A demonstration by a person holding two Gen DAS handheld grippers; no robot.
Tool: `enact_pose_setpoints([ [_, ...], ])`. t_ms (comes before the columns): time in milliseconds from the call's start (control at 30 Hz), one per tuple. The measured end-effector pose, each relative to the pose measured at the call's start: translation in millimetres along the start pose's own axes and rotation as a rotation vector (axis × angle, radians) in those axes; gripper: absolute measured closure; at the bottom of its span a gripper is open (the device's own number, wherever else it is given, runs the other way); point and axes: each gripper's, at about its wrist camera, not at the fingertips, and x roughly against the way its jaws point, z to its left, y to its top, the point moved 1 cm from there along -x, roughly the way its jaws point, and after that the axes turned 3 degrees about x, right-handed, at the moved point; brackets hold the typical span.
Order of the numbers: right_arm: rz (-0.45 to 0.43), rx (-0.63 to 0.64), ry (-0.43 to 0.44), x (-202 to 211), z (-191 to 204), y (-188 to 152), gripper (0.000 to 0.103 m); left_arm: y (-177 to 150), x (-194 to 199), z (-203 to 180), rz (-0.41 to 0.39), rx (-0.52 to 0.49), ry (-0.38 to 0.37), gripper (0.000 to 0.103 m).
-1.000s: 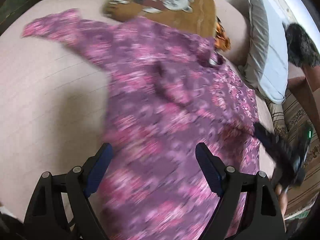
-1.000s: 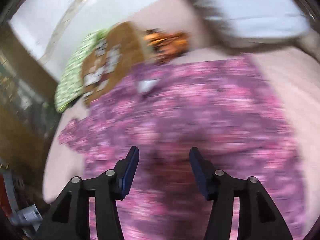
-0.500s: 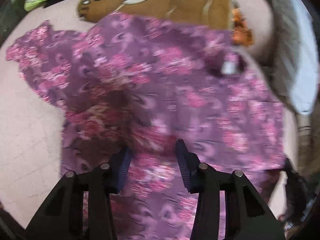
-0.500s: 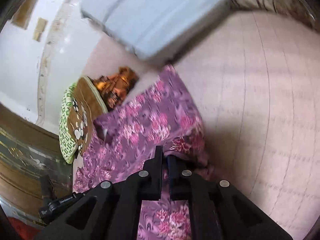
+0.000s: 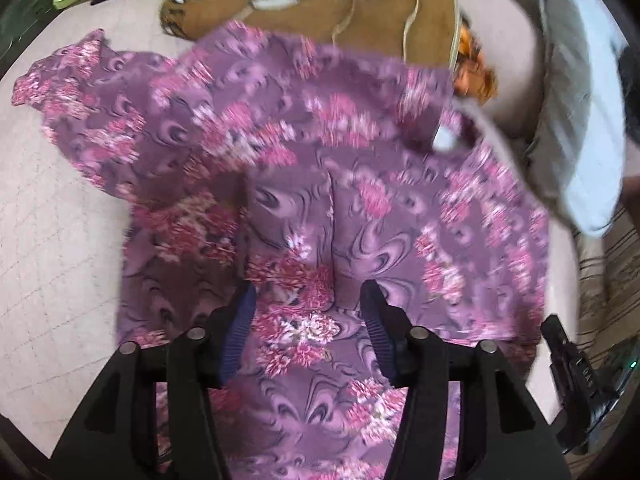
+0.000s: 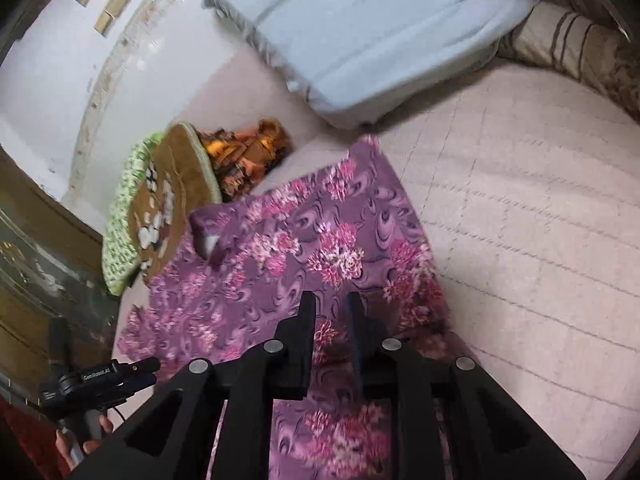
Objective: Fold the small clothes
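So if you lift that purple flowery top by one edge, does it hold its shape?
Probably not. The purple top already lies in soft folds and ridges, so it would likely droop. It looks thin and light, and may drag across the pink bedcover.

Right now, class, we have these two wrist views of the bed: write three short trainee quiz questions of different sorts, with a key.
1. True or false: the purple floral garment lies on a bare wooden floor.
2. Which lies nearest the garment's neck label? A) brown cushion B) blue pillow C) striped pillow
3. Fill in: both hand-held grippers, left and right, point at the ____.

Key: 1 false; 2 A; 3 garment.
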Motion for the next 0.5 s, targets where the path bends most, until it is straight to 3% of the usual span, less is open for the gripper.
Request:
enact_pose_setpoints([
  [67, 0.088, -0.002, -0.057, -20, -7, -5, 0.087, 0, -23, -5, 0.035, -0.017, 0.059, 0.048],
  [100, 0.12, -0.007, -0.059, -27, -10, -8, 0.089, -2, -24, -8, 0.016, -0.03, 0.07, 0.046],
  [167, 0.088, 0.024, -0.064, -15, -4, -10, 0.084, -4, -16, -11, -0.001, -0.053, 0.061, 0.044],
  [233, 0.06, 0.089, -0.037, 2, 11, -15, 0.083, -5, -6, -6, 0.004, -0.067, 0.001, 0.044],
  [367, 0.036, 0.185, 0.027, 17, 44, -41, 0.067, 10, 27, 35, -0.055, -0.018, -0.067, 0.044],
  [500, 0.033, 0.307, -0.017, 7, 80, -74, 0.067, 40, 58, 105, -0.119, 0.102, -0.083, 0.044],
])
